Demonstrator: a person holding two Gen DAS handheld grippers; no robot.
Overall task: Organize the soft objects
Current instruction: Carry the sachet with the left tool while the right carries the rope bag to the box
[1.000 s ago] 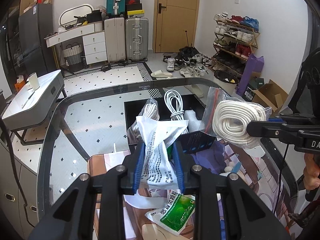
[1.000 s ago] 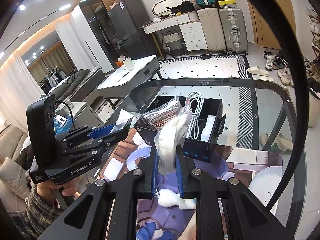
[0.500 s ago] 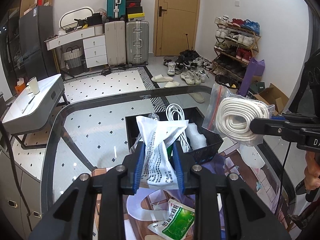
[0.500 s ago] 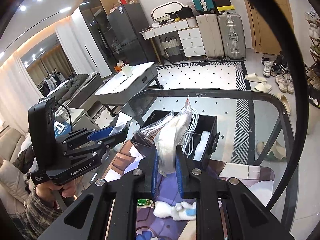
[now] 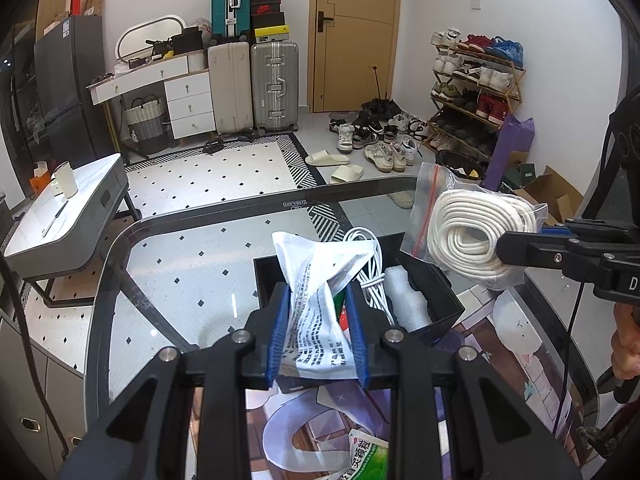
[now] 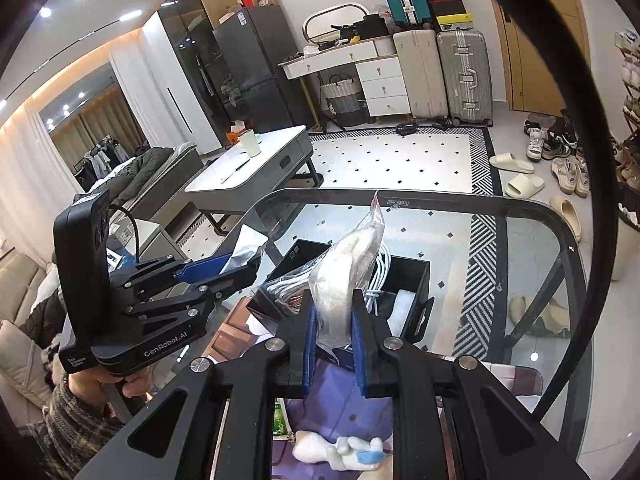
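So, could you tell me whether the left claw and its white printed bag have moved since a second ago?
Yes. The left claw, shut on the white printed bag, has risen and advanced: the black box, earlier beyond it, now sits lower in the left wrist view.

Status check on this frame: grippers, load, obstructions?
Left gripper shut on printed white packet. Right gripper shut on bagged rope coil. Black box ahead, unobstructed.
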